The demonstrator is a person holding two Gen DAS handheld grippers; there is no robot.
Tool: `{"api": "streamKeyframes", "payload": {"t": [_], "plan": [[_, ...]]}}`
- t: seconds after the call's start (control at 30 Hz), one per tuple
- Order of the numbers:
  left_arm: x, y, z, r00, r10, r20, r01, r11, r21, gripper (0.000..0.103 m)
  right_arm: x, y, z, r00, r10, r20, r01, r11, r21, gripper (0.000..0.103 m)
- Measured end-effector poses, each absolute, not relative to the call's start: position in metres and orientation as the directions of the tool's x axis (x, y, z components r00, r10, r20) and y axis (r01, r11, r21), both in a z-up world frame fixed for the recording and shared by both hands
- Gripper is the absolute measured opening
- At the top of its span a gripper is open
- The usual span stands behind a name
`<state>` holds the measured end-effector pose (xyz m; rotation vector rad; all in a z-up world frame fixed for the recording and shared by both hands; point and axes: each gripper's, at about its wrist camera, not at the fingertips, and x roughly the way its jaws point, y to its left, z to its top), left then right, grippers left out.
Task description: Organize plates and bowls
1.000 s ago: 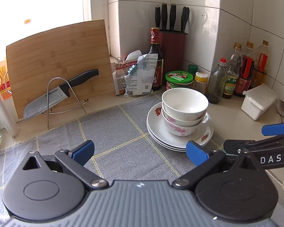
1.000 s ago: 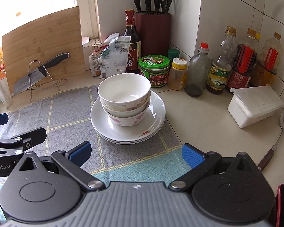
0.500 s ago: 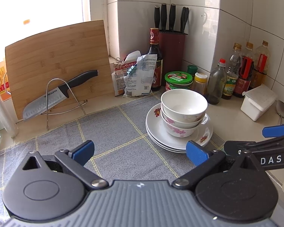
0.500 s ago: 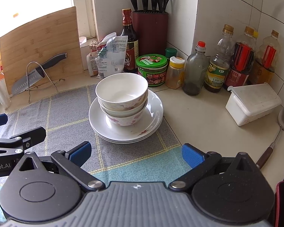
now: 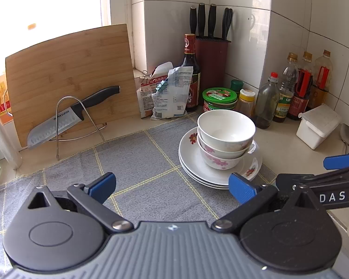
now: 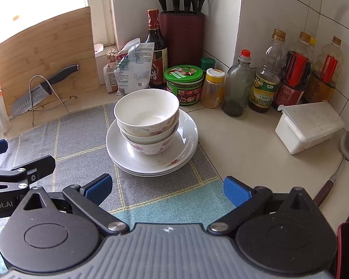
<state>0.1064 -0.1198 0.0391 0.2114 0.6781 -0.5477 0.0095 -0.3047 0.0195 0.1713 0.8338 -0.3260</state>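
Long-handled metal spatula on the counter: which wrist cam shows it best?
Right wrist. The metal spatula shows its whole blade and its handle, beside the white plastic box. In the left wrist view only the blade shows; the right gripper hides its handle.

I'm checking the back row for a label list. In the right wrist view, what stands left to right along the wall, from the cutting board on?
Cutting board → dark sauce bottle → green-lidded jar → yellow-capped jar → red-capped glass bottle → oil bottle → white lidded box.
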Motion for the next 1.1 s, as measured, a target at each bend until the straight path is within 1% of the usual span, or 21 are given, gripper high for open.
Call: {"api": "streamKeyframes", "payload": {"t": [1.1], "plan": [[0.1083,-0.1283,0.0362,0.635,-0.411,-0.655,0.547,0.837,0.005,0.102,0.0135,-0.3086,0.0192,0.607,-0.236,-0.759,0.366,0.931,0.003,0.103]]}}
